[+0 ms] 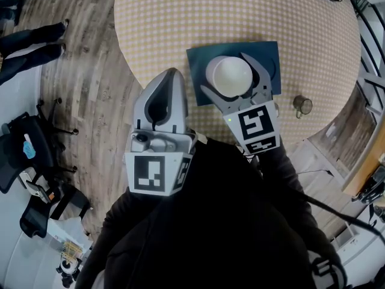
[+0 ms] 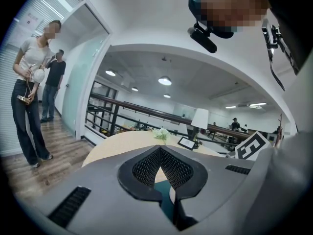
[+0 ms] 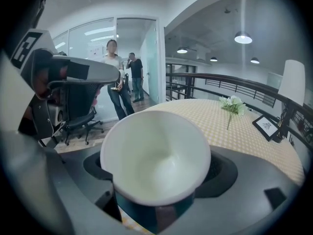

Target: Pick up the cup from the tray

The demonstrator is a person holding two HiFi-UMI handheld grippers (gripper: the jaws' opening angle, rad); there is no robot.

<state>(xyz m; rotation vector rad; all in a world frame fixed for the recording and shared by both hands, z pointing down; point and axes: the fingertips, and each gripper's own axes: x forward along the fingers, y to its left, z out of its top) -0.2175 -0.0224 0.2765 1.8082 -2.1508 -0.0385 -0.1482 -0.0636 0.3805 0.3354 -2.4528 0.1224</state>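
Observation:
A white cup [image 1: 227,71] stands on a dark teal tray [image 1: 198,62] at the near side of a round table [image 1: 180,11] with a checkered cloth. My right gripper [image 1: 233,80] is open, its jaws standing one on each side of the cup. In the right gripper view the cup [image 3: 155,155] fills the gap between the jaws of that gripper [image 3: 159,173], over the tray [image 3: 146,214]. My left gripper [image 1: 170,77] hangs left of the tray at the table's edge, shut with nothing in it [image 2: 160,148].
A small glass mug [image 1: 302,105] sits on the table right of the tray. Farther back on it are a flower [image 3: 232,104], a picture frame [image 3: 266,126] and a lamp [image 3: 293,82]. Two people [image 3: 115,77] stand beyond the table; an office chair [image 1: 36,155] is on the floor at left.

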